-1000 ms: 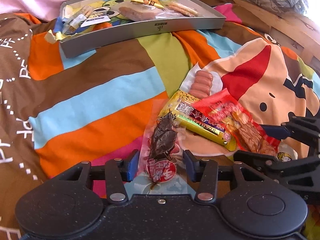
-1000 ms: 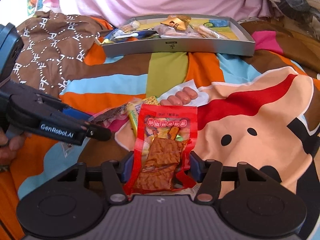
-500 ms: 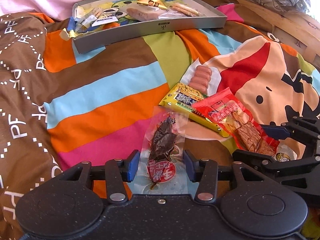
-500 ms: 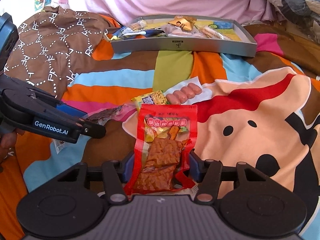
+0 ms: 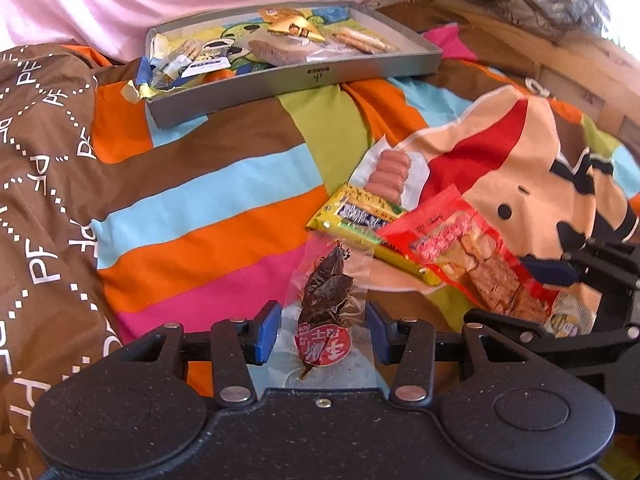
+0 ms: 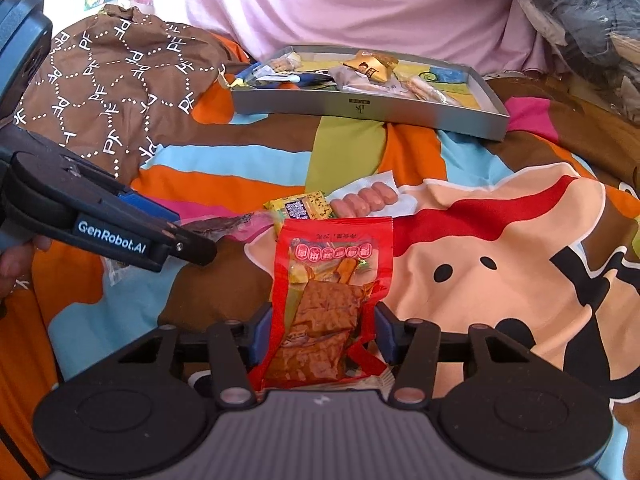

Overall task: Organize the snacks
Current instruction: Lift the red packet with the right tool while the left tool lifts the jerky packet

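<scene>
A: Status of the left gripper (image 5: 322, 334)?

B: Jaws are set narrow around a clear pouch of dark dried snack (image 5: 328, 300). The pouch's long axis runs straight out along the fingers. Whether the pads actually bite the film cannot be told; a sliver of gap seems to show on both sides.

A: Right gripper (image 6: 324, 338)?

B: Same picture. A red tofu packet (image 6: 330, 300) is framed between the jaws, long axis pointing forward. The packet's lower edges look pinched and buckled, so a grip is judged likely, but it is not confirmed.

A: Target?

B: A grey tray (image 6: 400, 114) is seen dead ahead of both tools, at the far side of the striped quilt (image 5: 192, 216), well apart from the pile. Several snacks are already held in it.

A: Key relation for the next move?

B: Both packets are aligned with the tray along the finger axis, so a straight lift and forward carry is judged enough; little wrist turn is needed. In the right wrist view the tray sits slightly right of centre, in the left wrist view slightly left. Neither tool is clearly nearer.

A: What's left on the quilt?

B: A yellow bar (image 5: 360, 222) and a pack of small sausages (image 5: 390, 176) are lying just beyond the held packets, between them and the tray. The red packet overlaps the yellow bar, so drag on lift-off is a risk.
</scene>
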{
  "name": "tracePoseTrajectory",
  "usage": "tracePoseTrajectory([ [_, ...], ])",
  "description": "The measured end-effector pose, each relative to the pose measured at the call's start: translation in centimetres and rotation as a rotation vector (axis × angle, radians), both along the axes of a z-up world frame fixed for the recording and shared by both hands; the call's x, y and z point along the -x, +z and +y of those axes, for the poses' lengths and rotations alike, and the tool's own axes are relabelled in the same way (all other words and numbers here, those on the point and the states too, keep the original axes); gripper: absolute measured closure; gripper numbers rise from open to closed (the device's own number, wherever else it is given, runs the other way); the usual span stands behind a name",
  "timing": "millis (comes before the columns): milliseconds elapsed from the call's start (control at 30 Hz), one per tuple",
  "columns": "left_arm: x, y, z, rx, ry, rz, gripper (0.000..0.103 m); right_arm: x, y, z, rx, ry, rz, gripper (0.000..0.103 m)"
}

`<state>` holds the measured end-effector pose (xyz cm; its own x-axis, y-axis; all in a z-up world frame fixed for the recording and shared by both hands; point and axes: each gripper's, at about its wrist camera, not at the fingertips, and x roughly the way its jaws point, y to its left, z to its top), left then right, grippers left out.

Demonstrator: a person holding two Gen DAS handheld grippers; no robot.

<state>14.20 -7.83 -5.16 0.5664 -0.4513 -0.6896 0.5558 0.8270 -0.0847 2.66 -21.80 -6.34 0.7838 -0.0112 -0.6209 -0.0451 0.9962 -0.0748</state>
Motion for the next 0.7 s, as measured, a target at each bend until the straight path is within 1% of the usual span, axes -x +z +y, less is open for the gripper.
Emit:
tracePoseTrajectory([
  [100,0.0,0.1,0.3,0.038,0.008,0.003,0.055,0.4,0.1,-0.2,-0.016,-0.012,-0.017,0.047],
  [300,0.3,0.8,0.4,0.085,0.017,-0.032,0.054,0.9,0.5,-0.6,-0.032,-0.036,-0.049,0.047],
  [367,0.3,0.8,0.2,0.074,0.009,-0.034,0.054,0.8,0.5,-0.7,-0.033,-0.035,-0.048,0.047],
  [433,0.3,0.5,0.0,0.043,0.011,-0.029,0.054,0.8,0.4,-0.7,-0.032,-0.033,-0.046,0.047],
  [533,0.4,0.4,0.1,0.047,0.023,-0.029,0.054,0.9,0.4,-0.6,-0.033,-0.029,-0.05,0.047],
  [700,1.0,1.3,0.1,0.054,0.016,-0.112,0.054,1.0,0.3,-0.7,-0.039,-0.03,-0.048,0.047],
])
